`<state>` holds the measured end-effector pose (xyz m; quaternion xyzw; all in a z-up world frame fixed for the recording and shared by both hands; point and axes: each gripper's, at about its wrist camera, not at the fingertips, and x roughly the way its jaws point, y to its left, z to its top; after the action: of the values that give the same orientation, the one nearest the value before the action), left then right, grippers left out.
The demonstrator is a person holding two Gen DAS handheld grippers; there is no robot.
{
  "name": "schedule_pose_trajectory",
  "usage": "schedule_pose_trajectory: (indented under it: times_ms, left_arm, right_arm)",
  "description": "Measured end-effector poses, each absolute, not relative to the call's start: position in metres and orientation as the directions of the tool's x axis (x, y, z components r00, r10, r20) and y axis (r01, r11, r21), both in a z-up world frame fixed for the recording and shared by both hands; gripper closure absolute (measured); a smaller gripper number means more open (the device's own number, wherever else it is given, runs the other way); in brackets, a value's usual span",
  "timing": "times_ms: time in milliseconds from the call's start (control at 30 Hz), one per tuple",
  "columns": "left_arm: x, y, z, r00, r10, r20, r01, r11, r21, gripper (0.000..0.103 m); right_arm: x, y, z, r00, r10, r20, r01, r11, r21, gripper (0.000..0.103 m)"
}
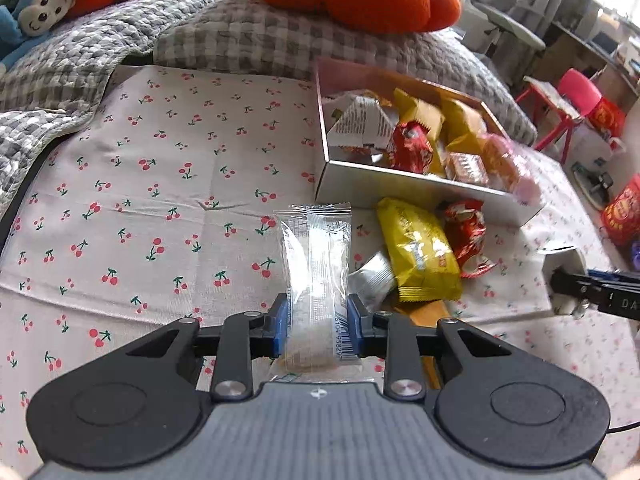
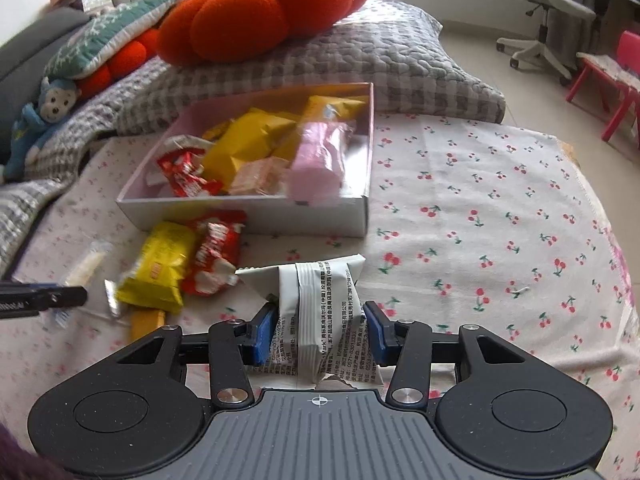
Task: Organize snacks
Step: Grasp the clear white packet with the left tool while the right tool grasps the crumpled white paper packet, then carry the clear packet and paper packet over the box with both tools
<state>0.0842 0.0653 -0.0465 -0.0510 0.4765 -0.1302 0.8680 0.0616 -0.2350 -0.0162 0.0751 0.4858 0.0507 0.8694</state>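
We have two hand-held grippers over the cherry-print cloth (image 2: 480, 184). Our left hand-held gripper (image 1: 316, 326) has its blue pads pressed against a clear-wrapped snack (image 1: 316, 264), which stands up between them. Our right hand-held gripper (image 2: 318, 330) carries a white printed packet (image 2: 320, 312); the left pad touches it, while the right pad's contact is hard to judge.

The open box (image 2: 256, 212) sits near the gray checked pillow (image 2: 360, 64). Inside we count at least three yellow packs, one red pack, one pink roll (image 2: 318, 168), one orange-brown wafer pack and one white packet.

In front of the box's near wall lie one yellow pack (image 1: 418, 250), one red pack (image 1: 466, 234), one small silver packet (image 1: 372, 280) and one orange bar, partly hidden.

To the box's right, in the right wrist view, the cloth lies bare out to its edge; in the left wrist view, bare cloth stretches left of the box.
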Motion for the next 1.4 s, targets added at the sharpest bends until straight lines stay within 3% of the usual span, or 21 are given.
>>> schedule_pose_trajectory:
  times_ms: [700, 1400]
  left_arm:
    - [0.112, 0.045, -0.014, 0.550, -0.363, -0.752, 0.158, 0.929, -0.333, 0.077]
    - [0.199, -0.002, -0.025, 0.521, -0.265, -0.811, 0.239, 0.958, -0.160, 0.077]
  right_arm:
    - [0.101, -0.215, 0.010, 0.576, 0.239, -0.782, 0.148, 0.910, 0.387, 0.058]
    - [0.164, -0.237, -0.004, 0.640, 0.226, -0.734, 0.137, 0.907, 0.399, 0.058]
